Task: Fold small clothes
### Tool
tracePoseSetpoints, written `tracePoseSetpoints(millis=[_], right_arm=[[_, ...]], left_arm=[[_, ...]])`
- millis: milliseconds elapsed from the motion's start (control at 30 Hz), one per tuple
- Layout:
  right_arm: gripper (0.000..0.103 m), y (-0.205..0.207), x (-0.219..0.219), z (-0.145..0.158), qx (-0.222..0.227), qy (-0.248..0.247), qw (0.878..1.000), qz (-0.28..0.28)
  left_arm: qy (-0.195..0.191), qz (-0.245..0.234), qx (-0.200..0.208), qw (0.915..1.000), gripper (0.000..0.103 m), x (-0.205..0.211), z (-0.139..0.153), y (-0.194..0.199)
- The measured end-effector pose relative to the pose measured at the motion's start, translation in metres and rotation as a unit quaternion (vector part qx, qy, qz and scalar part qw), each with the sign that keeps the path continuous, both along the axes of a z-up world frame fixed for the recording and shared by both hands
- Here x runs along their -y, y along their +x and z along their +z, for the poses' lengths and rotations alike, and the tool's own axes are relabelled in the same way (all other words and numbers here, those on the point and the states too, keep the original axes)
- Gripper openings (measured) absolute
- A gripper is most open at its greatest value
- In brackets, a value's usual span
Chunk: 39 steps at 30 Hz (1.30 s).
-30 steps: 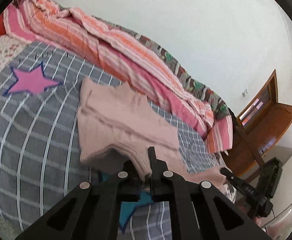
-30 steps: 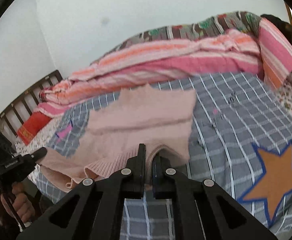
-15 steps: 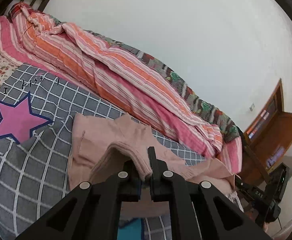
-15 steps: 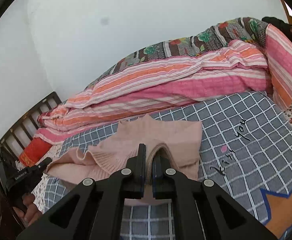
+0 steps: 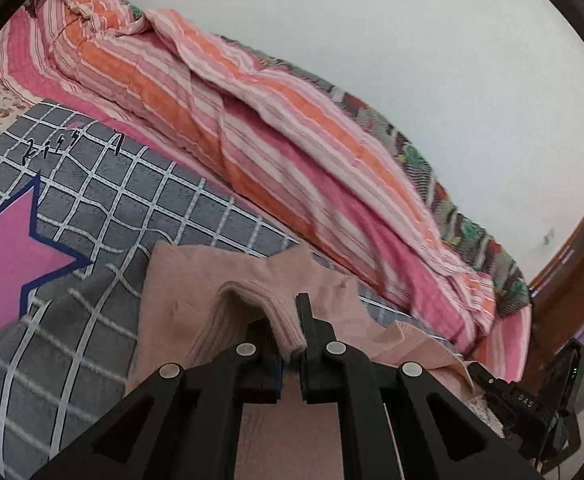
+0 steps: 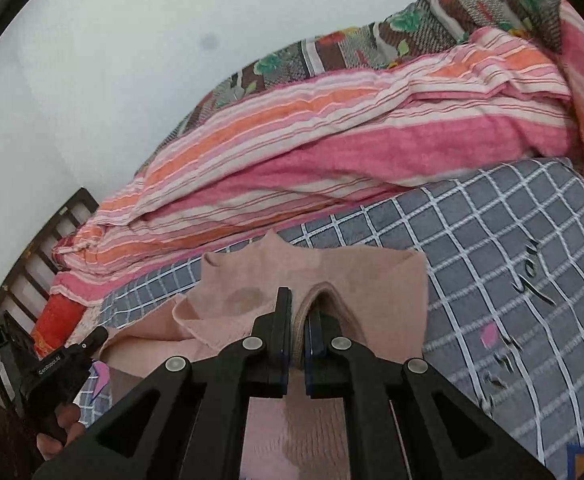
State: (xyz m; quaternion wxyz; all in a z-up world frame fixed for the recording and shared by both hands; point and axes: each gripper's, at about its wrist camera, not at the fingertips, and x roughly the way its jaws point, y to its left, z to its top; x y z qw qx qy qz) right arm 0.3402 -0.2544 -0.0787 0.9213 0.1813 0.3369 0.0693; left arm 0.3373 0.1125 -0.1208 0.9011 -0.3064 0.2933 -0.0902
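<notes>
From the left wrist, the left gripper (image 5: 292, 344) pinches a ribbed fold of the pink sweater (image 5: 179, 304), which lies on the checked blanket (image 5: 139, 200) (a pink star (image 5: 7, 264) beside it), and from the right wrist the right gripper (image 6: 298, 320) pinches another fold of it below the striped quilt (image 6: 332, 148).

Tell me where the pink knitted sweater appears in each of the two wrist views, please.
Left wrist view: the pink knitted sweater lies at lower centre on the grey checked blanket, a fold pinched in the jaws of the left gripper.
Right wrist view: the sweater sits at lower centre, clamped by the right gripper.
Shared landmark: the pink and orange striped quilt behind it.
</notes>
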Motion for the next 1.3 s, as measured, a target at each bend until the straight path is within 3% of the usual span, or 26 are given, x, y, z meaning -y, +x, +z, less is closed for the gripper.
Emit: tracePoseSetpoints(millis=[167, 333, 400, 467, 533, 667, 867, 900, 933, 1100, 1300], right_arm=[[0.005, 0.046, -0.007, -0.022, -0.018, -0.014, 1.0, 0.004], [0.006, 0.07, -0.008, -0.046, -0.04, -0.034, 0.999, -0.011], [0.011, 0.076, -0.006, -0.056, -0.058, -0.031, 0.998, -0.011], [0.014, 0.073, -0.002, -0.06, -0.063, -0.022, 0.998, -0.006], [0.026, 0.063, -0.001, -0.059, -0.063, -0.034, 0.997, -0.004], [0.038, 0.029, -0.001, -0.054, -0.055, -0.061, 0.997, -0.002], [0.041, -0.03, 0.003, -0.055, -0.073, -0.077, 0.994, 0.025], [0.046, -0.038, 0.003, -0.056, -0.078, -0.08, 0.993, 0.03], [0.051, -0.048, 0.003, -0.057, -0.083, -0.082, 0.992, 0.036], [0.052, -0.091, 0.0, -0.07, -0.101, -0.071, 0.991, 0.053], [0.053, -0.099, -0.006, -0.089, -0.119, -0.04, 0.991, 0.052]], left_arm=[[-0.003, 0.009, -0.026, 0.9996, 0.006, -0.01, -0.021, 0.037], [-0.006, -0.018, -0.058, 0.9981, 0.008, -0.008, -0.036, 0.071], [0.01, -0.03, -0.065, 0.9973, 0.024, -0.004, -0.035, 0.079], [0.025, -0.033, -0.054, 0.9977, 0.053, -0.003, -0.032, 0.075], [0.03, -0.029, -0.03, 0.9987, 0.061, -0.004, -0.027, 0.063], [0.059, -0.036, -0.027, 0.9972, 0.061, -0.001, -0.021, 0.04], [0.121, -0.041, -0.021, 0.9915, 0.062, 0.007, -0.02, -0.021], [0.126, -0.041, -0.024, 0.9909, 0.063, 0.007, -0.022, -0.036], [0.124, -0.042, -0.026, 0.9911, 0.063, 0.005, -0.023, -0.044], [0.068, -0.045, -0.053, 0.9953, 0.064, -0.008, -0.043, -0.09], [0.019, -0.065, -0.088, 0.9939, 0.064, -0.003, -0.069, -0.088]])
